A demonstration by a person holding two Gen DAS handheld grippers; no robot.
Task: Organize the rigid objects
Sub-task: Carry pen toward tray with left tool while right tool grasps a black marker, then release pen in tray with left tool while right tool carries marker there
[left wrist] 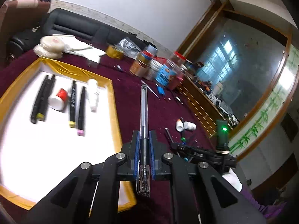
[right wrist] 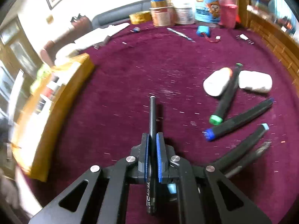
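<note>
My left gripper (left wrist: 144,136) is shut on a clear ballpoint pen (left wrist: 143,108) that points forward, held above the maroon cloth just right of the gold-rimmed white tray (left wrist: 114,112). The tray holds black markers (left wrist: 72,104), a red-and-white bottle (left wrist: 58,99) and a white bottle (left wrist: 92,95). My right gripper (right wrist: 152,136) is shut on a black pen (right wrist: 152,112) over the cloth; the tray (right wrist: 61,100) is at its left. Loose markers with green (right wrist: 227,95), blue (right wrist: 241,119) and light blue (right wrist: 243,147) caps and two white bottles (right wrist: 216,82) lie to the right.
Jars and cans (right wrist: 186,9) stand along the far side of the table, with a blue battery pack (right wrist: 202,30) and a metal tool (right wrist: 180,34) in front. A wooden ledge (right wrist: 271,41) borders the right. The other gripper (left wrist: 205,153) shows in the left wrist view.
</note>
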